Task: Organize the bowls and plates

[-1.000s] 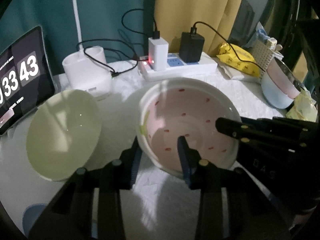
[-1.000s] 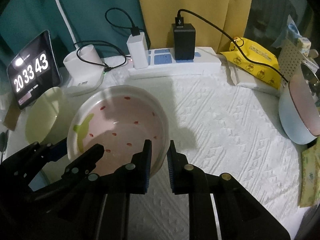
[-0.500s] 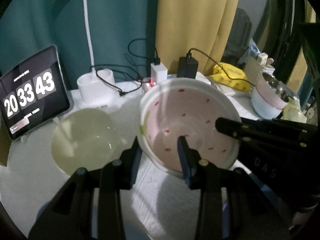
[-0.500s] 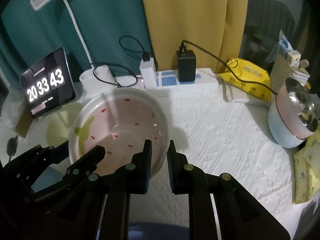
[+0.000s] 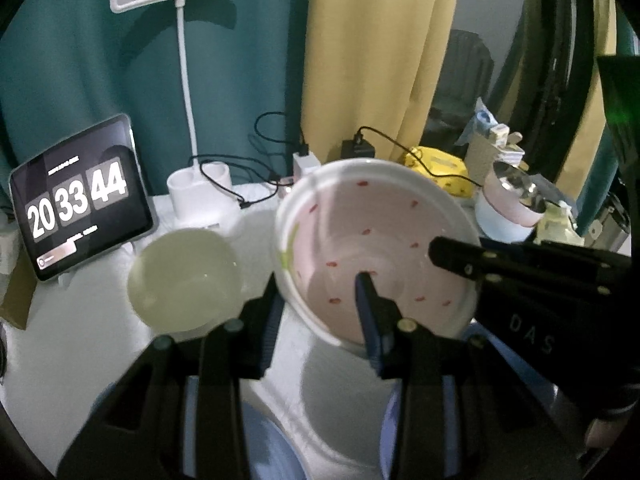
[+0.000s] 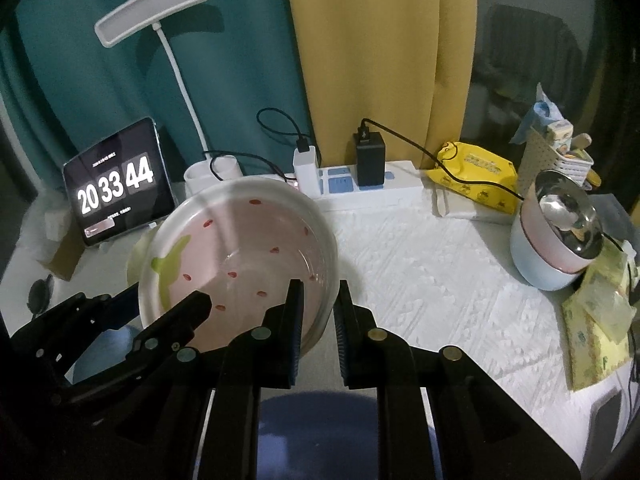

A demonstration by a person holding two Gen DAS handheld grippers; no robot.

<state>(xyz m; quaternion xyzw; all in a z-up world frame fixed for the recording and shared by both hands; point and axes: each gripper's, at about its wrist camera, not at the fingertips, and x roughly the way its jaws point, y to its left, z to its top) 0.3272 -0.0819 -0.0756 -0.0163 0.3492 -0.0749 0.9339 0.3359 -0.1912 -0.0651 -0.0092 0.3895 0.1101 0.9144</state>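
Both grippers clamp the strawberry bowl (image 6: 240, 256) rim: left gripper (image 5: 320, 300), right gripper (image 6: 318, 308). Left view alone shows green bowl (image 5: 186, 280) at 9 o'clock.

A teal curtain (image 6: 240, 60) and a yellow curtain (image 6: 380, 60) hung side by side behind a table covered with a white textured cloth (image 6: 420, 264). A white desk lamp (image 6: 154, 8) rose on a thin stalk from a white base at the rear edge, its flat head unlit. To the right of the yellow curtain, a dark pane (image 6: 520, 64) reflected dim shapes, and the lighting was subdued.
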